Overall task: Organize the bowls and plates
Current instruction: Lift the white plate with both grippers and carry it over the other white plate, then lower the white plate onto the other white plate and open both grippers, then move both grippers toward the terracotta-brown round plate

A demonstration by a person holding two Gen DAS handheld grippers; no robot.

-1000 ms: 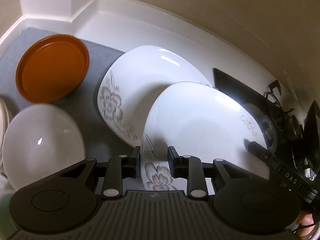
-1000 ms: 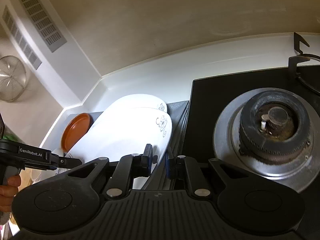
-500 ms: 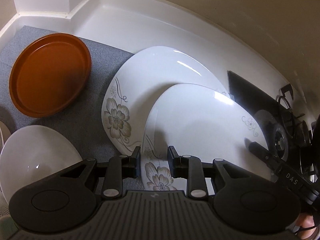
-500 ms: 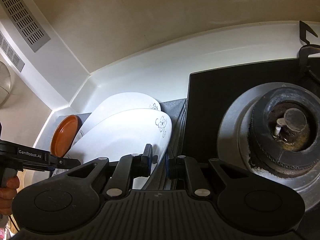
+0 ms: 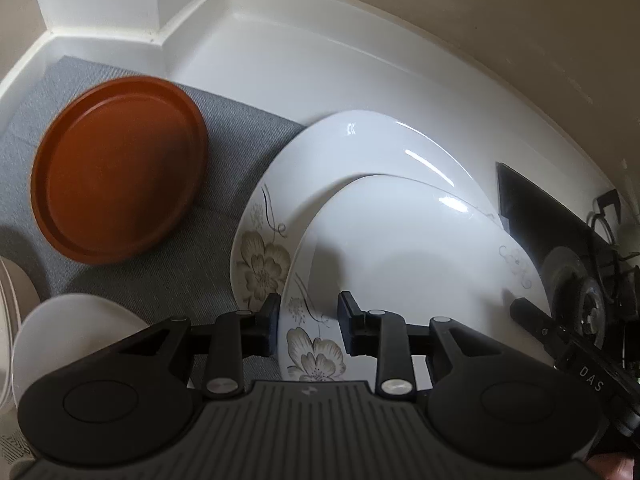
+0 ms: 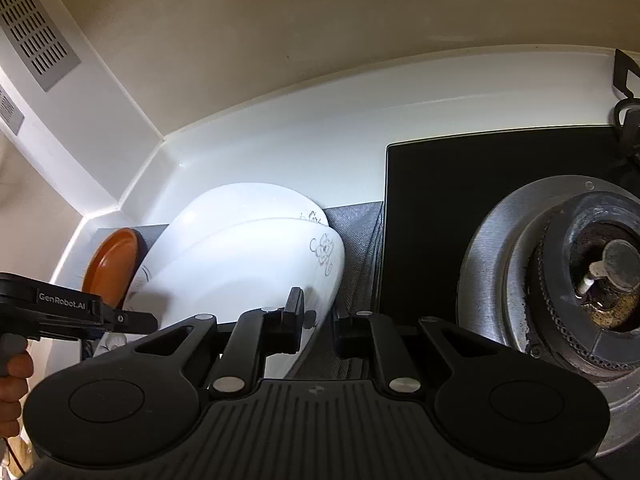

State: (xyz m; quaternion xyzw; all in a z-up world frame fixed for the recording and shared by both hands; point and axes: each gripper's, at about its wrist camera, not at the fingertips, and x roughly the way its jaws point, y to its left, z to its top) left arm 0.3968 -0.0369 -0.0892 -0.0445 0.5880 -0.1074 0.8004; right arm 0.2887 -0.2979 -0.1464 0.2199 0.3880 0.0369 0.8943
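Observation:
A white floral plate (image 5: 416, 256) is held by both grippers above a second white floral plate (image 5: 360, 148) that lies on the grey mat (image 5: 240, 128). My left gripper (image 5: 308, 326) is shut on the held plate's near-left rim. My right gripper (image 6: 318, 320) is shut on its right rim (image 6: 320, 280). The lower plate also shows in the right wrist view (image 6: 240, 200). An orange plate (image 5: 116, 168) lies on the mat to the left. A white bowl (image 5: 72, 336) sits at the near left.
A black stove top (image 6: 480, 208) with a gas burner (image 6: 592, 280) lies right of the mat. The white counter's raised back edge (image 5: 320, 32) and the wall run behind. Another dish rim (image 5: 8, 320) shows at the far left.
Both grippers have carried the held plate back and left over the lower plate. The orange plate and lower plate look nearer in the left wrist view; the white bowl has slid toward the lower left.

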